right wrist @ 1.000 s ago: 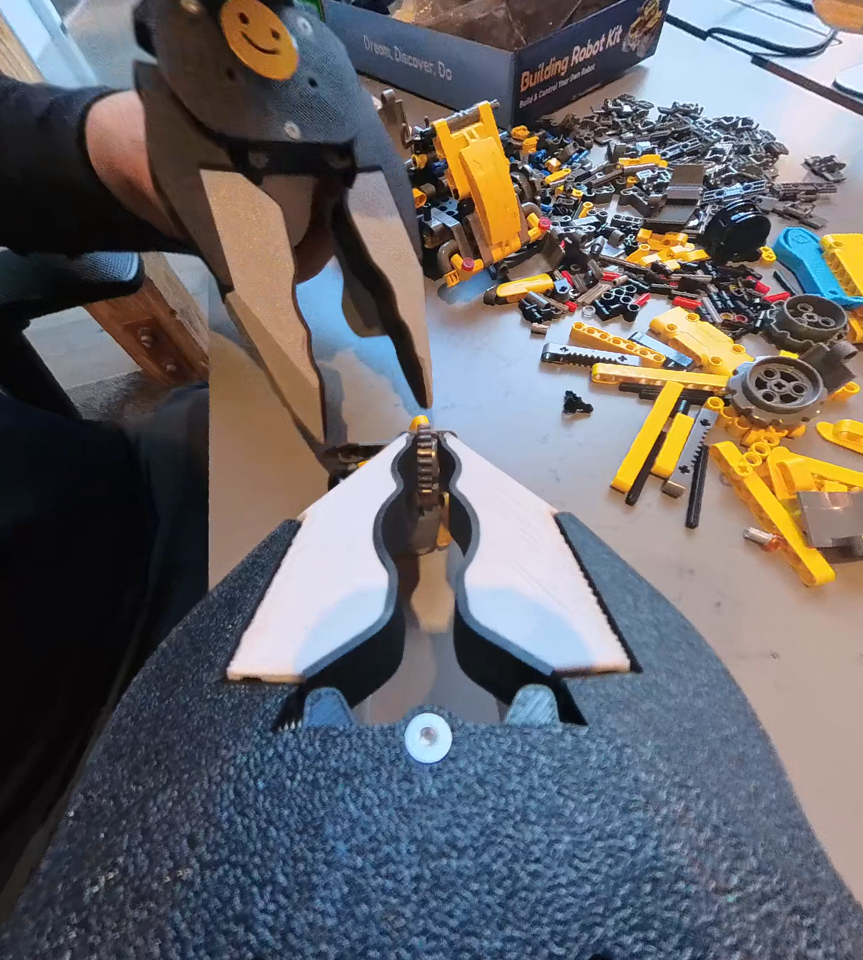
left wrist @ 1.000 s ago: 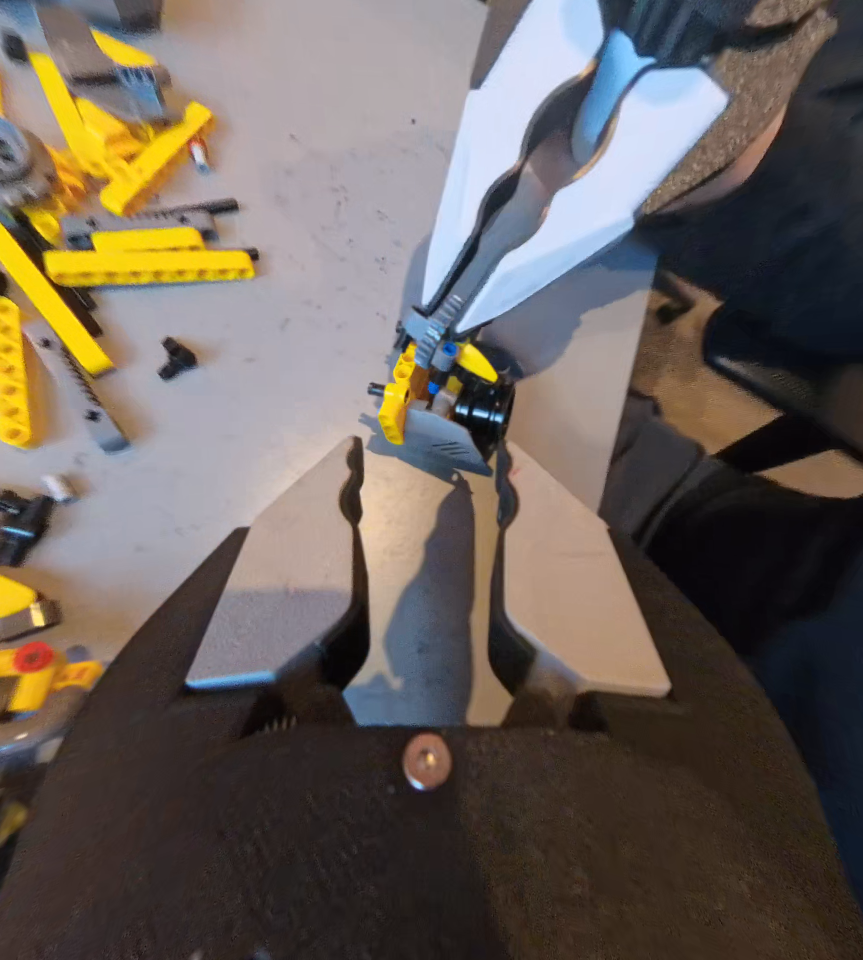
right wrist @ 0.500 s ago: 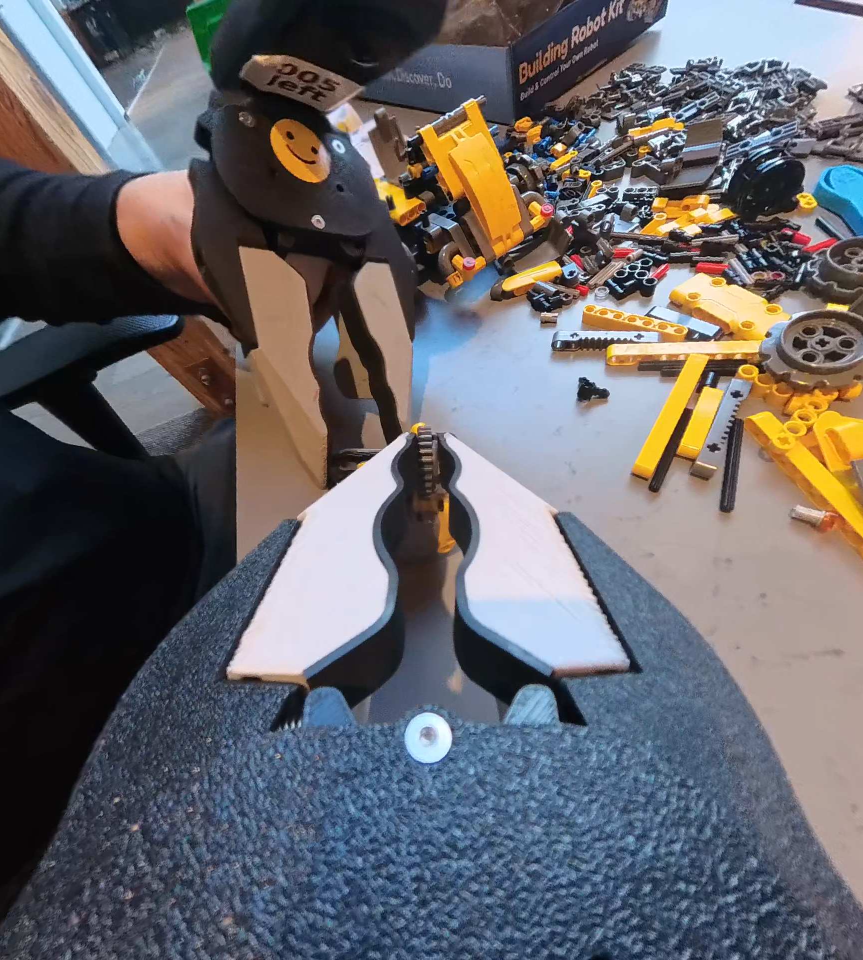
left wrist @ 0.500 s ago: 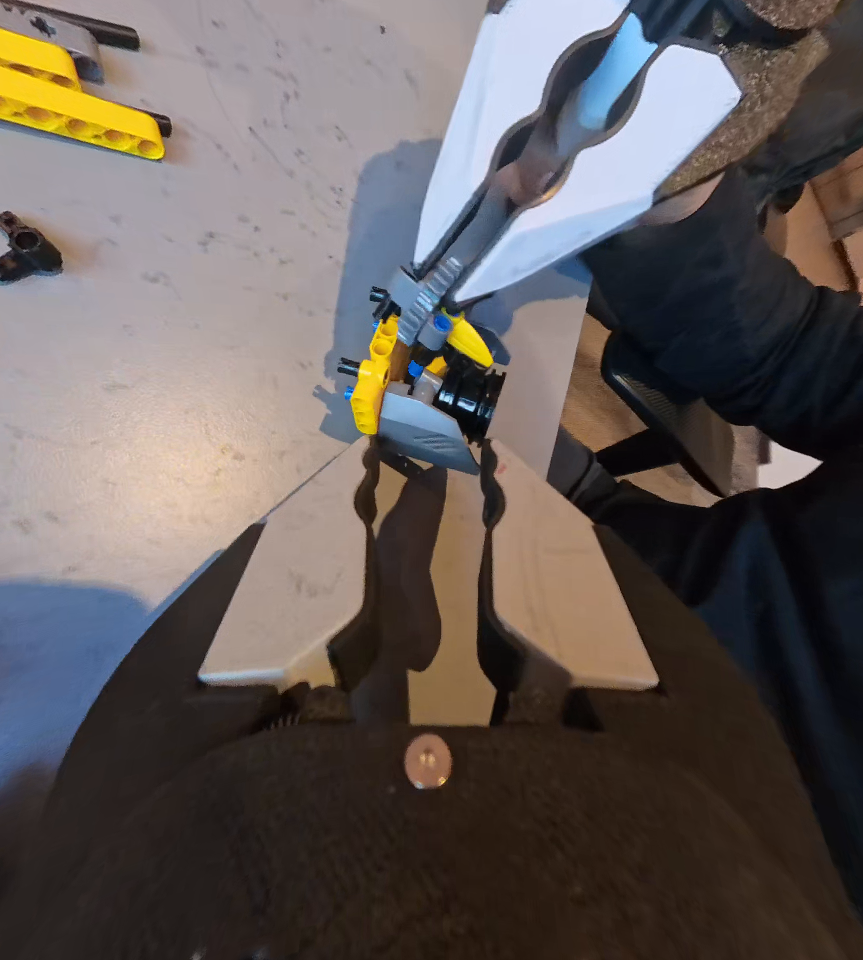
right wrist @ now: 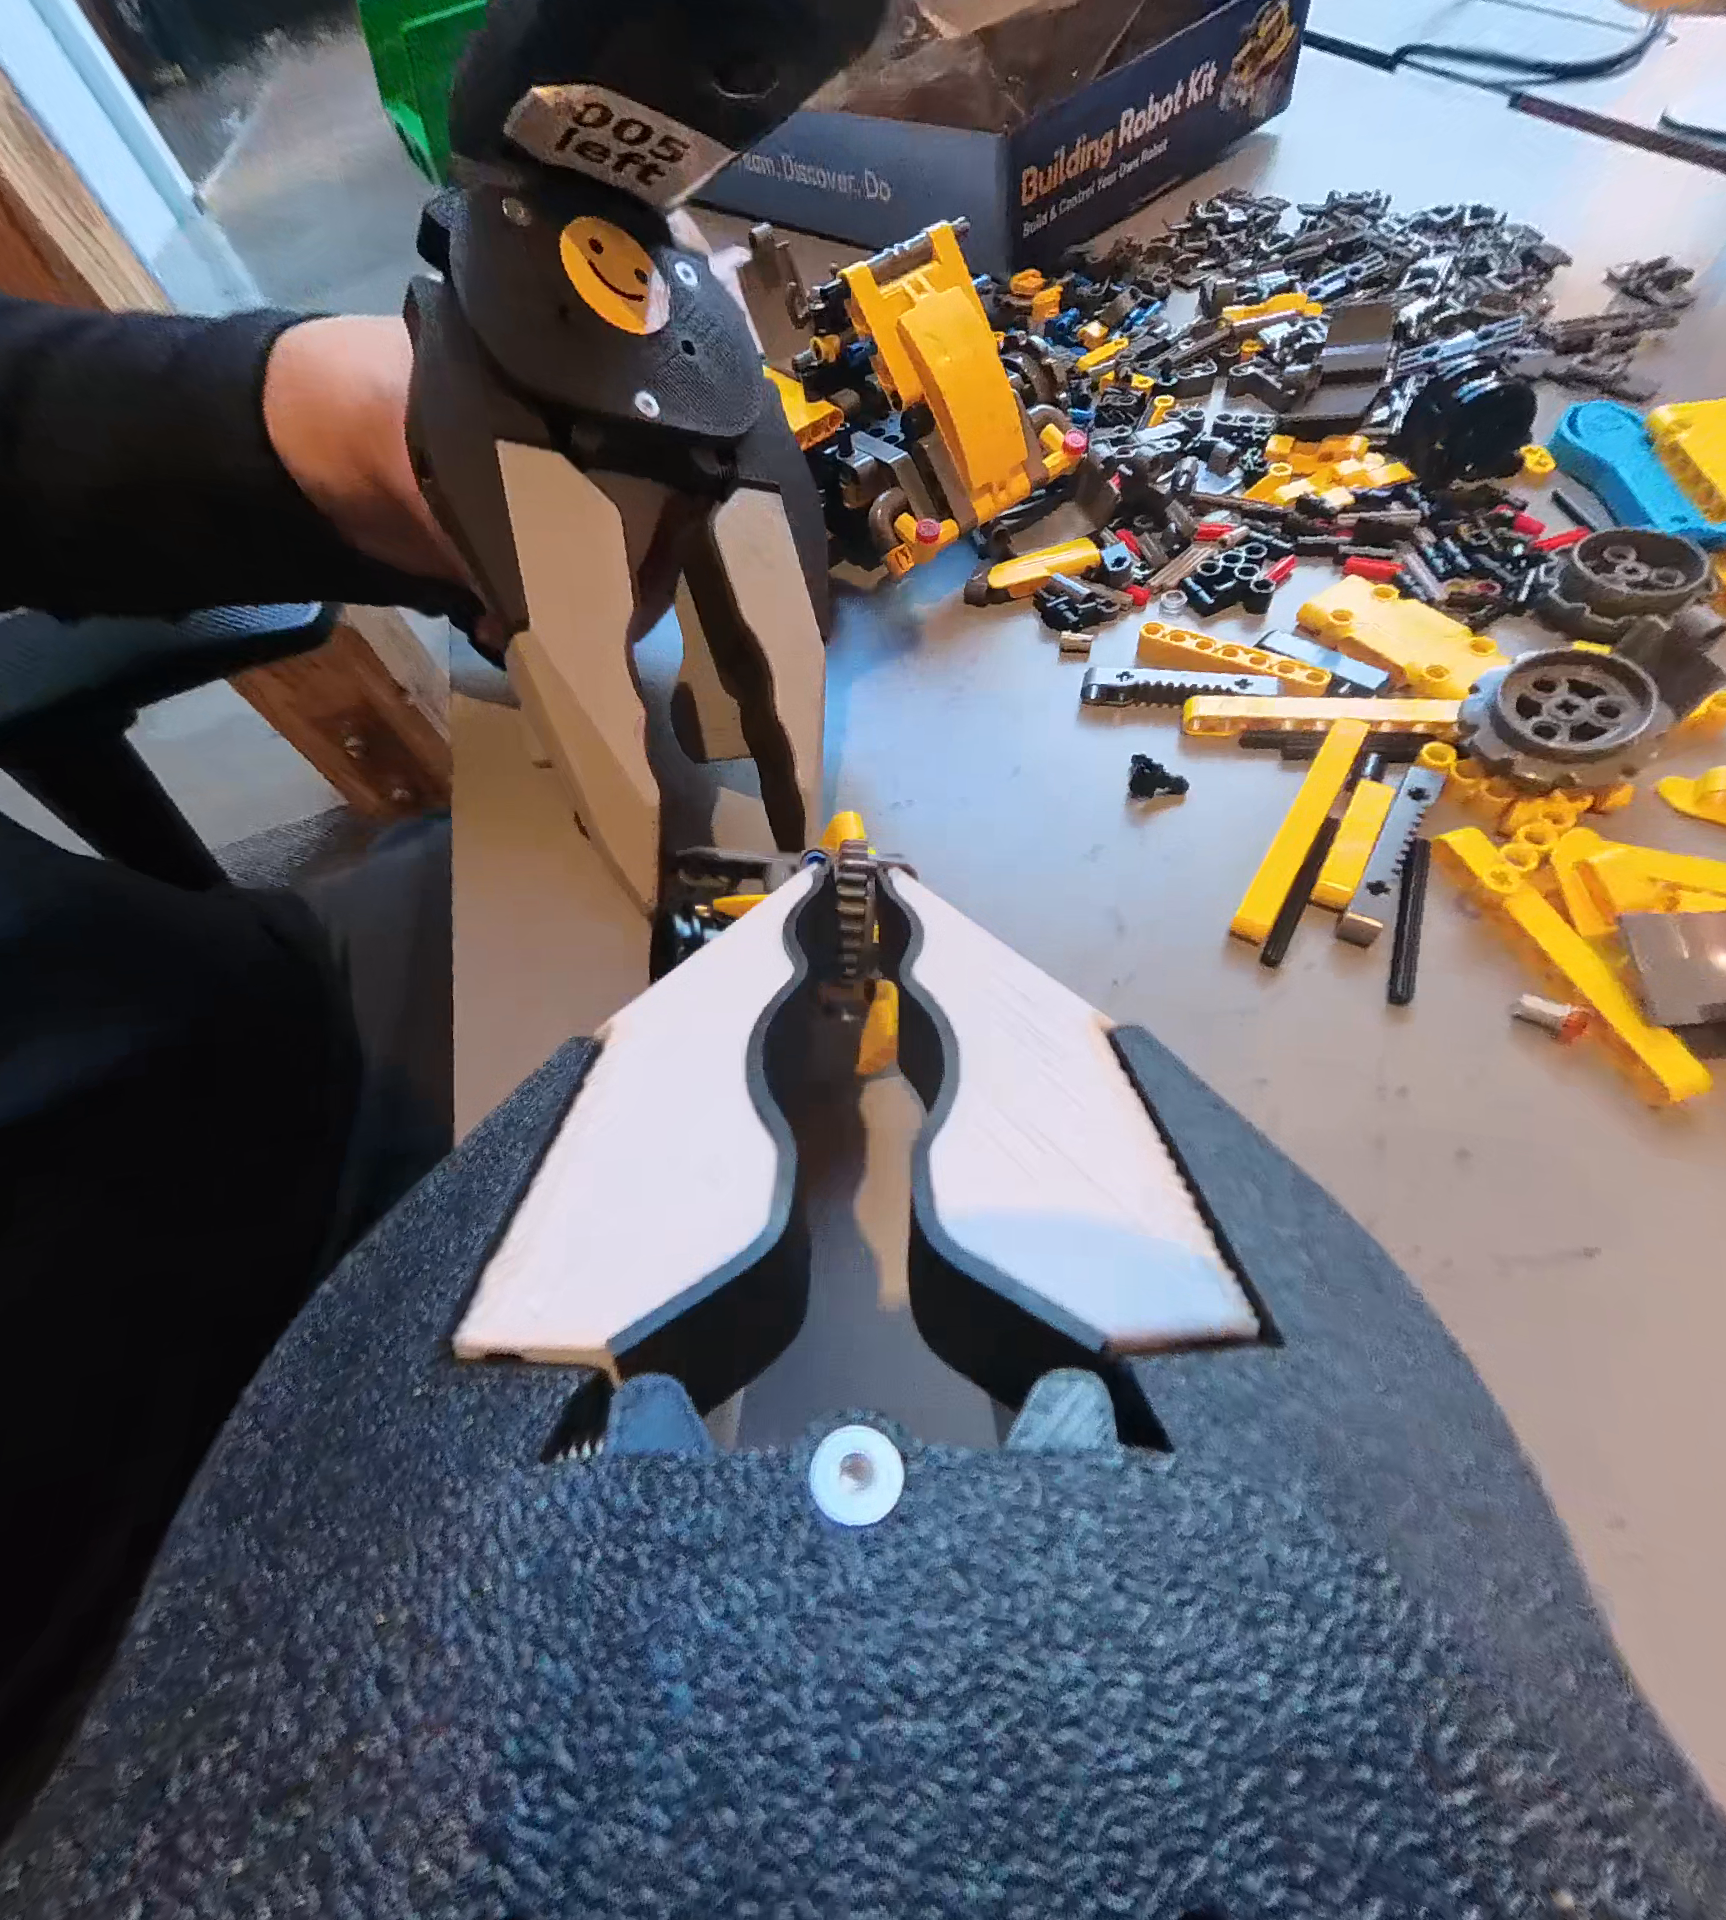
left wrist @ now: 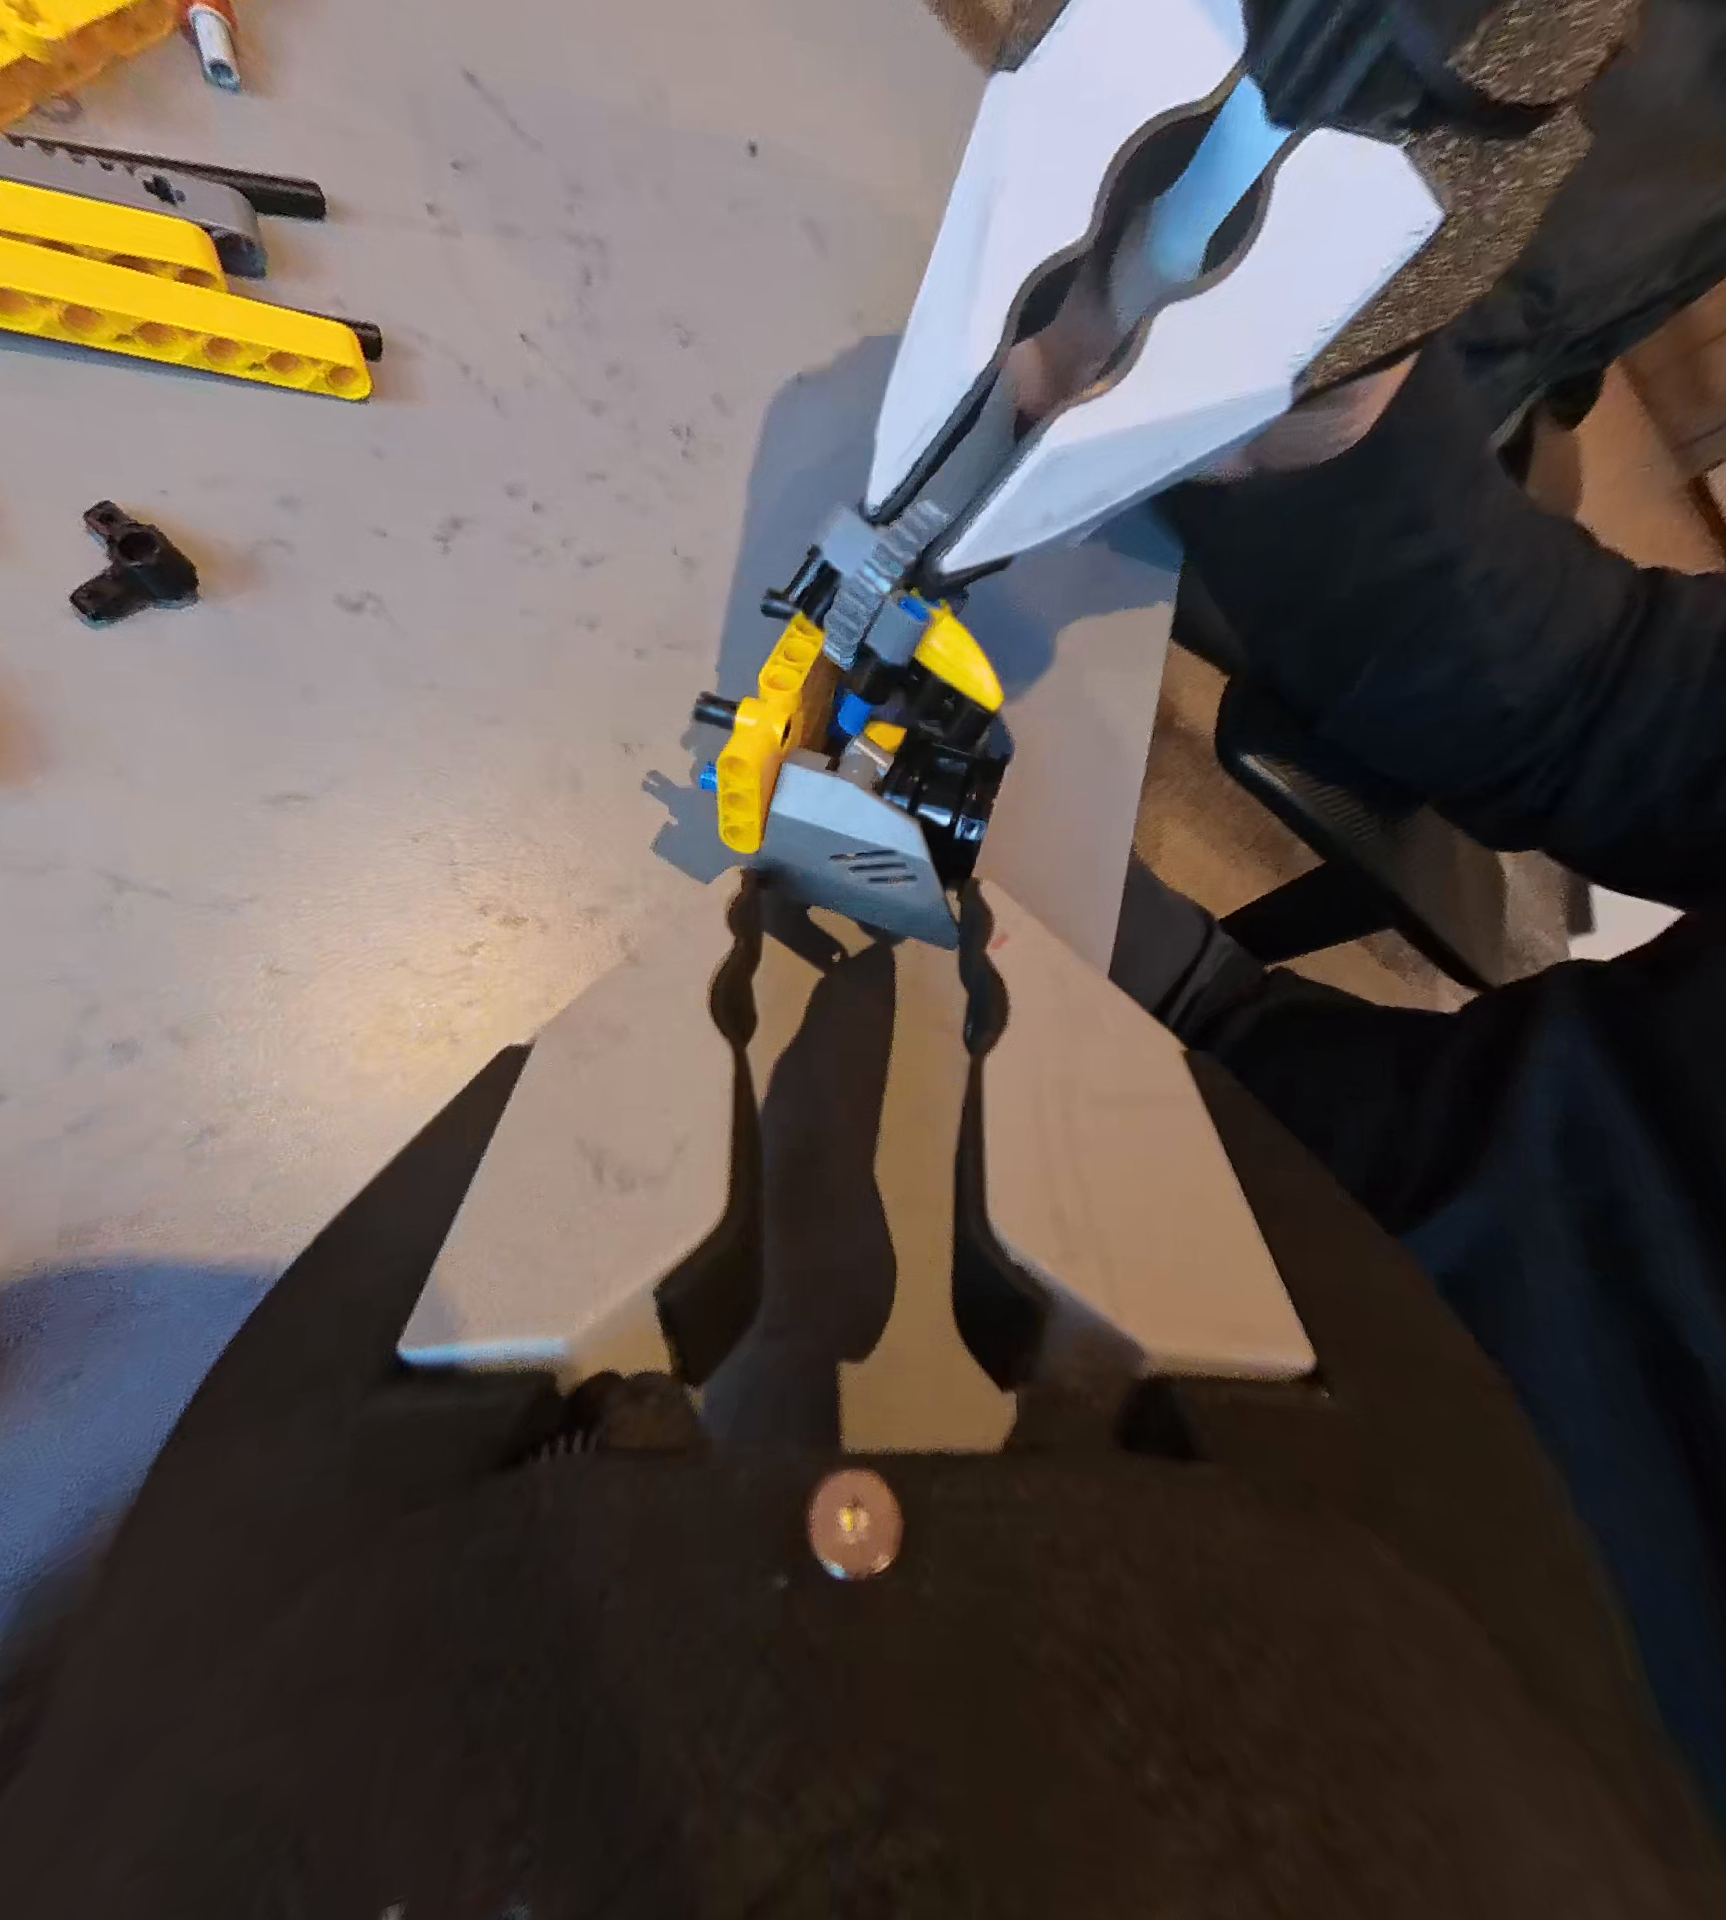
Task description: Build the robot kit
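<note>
My right gripper (right wrist: 843,883) clenches a grey toothed gear (right wrist: 846,914) on the small yellow-grey-black brick assembly (left wrist: 843,774); my left gripper (left wrist: 854,909), released, straddles its grey panel. Only the right view shows the far brick pile (right wrist: 1358,468).

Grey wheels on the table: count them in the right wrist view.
2 grey wheels. One lies at the right end of a long yellow beam; the other sits just behind it. More may be hidden in the pile.

Grey scuffed bench (right wrist: 1098,914) with warm light glare on its surface, edge running along the near side. Black mesh office chair (right wrist: 90,665) beside it, wooden panel (right wrist: 350,717) behind, grey carpeted floor (left wrist: 1243,821) below.
</note>
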A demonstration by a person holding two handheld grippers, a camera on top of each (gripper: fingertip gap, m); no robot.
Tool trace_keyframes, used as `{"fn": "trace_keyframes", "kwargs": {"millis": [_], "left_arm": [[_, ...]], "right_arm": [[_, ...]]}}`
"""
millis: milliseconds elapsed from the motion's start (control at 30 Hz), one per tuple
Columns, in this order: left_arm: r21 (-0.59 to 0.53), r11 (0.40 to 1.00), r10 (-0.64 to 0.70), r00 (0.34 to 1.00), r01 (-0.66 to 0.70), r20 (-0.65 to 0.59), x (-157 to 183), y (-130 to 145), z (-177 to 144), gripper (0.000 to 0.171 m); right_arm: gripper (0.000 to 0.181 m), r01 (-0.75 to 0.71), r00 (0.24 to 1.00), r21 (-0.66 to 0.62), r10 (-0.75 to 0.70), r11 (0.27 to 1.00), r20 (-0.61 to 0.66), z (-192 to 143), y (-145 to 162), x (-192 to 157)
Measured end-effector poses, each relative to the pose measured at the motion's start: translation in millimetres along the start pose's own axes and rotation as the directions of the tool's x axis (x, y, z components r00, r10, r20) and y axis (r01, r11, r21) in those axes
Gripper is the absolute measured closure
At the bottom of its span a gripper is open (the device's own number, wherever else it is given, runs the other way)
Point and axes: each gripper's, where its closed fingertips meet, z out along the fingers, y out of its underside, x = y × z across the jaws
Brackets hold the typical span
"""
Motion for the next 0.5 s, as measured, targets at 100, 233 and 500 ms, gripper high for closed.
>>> {"fn": "trace_keyframes", "kwargs": {"millis": [100,233,500], "left_arm": [[0.015,1.0,0.017,1.0,-0.017,0.002,-1,-3,-3,0.135],[0.006,0.998,-0.064,0.998,0.064,-0.011,0,-6,-15,0.134],[-0.019,0.969,-0.246,0.968,0.246,-0.037,9,4,-23,0.137]], "right_arm": [[0.174,-0.031,1.0,-0.002,0.031,1.0,0.003,0,1,2],[0.174,-0.032,0.999,-0.009,0.032,0.999,-0.001,1,1,1],[0.174,-0.04,0.999,-0.002,0.04,0.999,0.01,5,-2,-4]]}}
